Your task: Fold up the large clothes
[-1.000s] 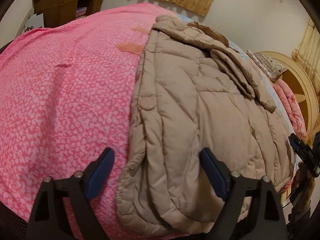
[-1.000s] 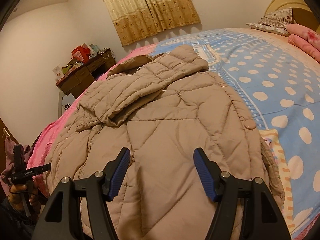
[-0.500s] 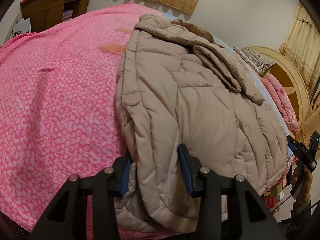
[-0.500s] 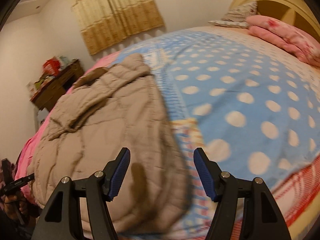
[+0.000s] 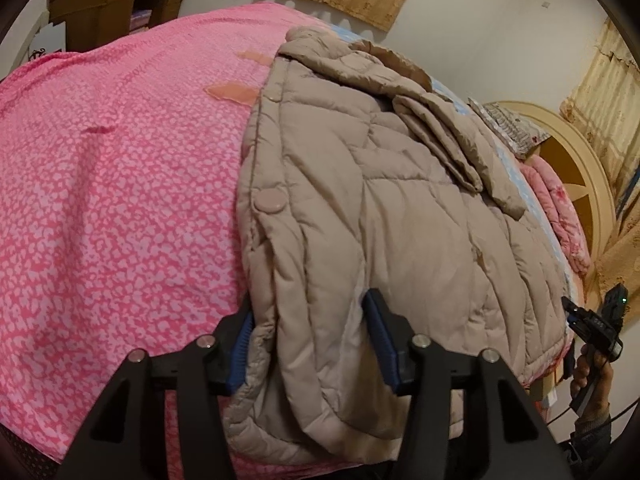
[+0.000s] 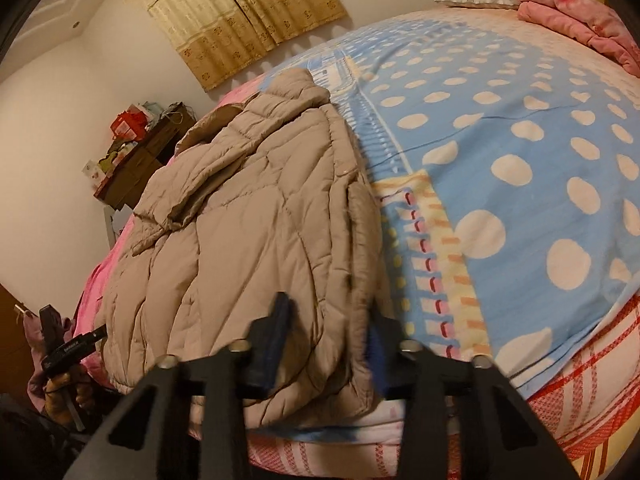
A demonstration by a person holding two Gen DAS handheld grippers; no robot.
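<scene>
We see a beige quilted puffer jacket (image 5: 400, 208), sleeve folded across its front, lying where the pink bedspread (image 5: 120, 200) meets the blue dotted sheet (image 6: 520, 160). Our left gripper (image 5: 310, 344) pinches its near hem corner; our right gripper (image 6: 326, 344), jaws just closing, clamps the opposite hem corner.

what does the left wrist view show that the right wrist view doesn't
Only the left wrist view shows the wide pink bedspread beside the coat and the round pink snap on the coat's edge.

Only the right wrist view shows the blue dotted sheet reaching to the folded pink blanket.

Both show the beige quilted coat with a sleeve folded across it, the wooden dresser, the curtains, and each hand-held gripper closed on a bottom corner of the coat: left, right.
</scene>
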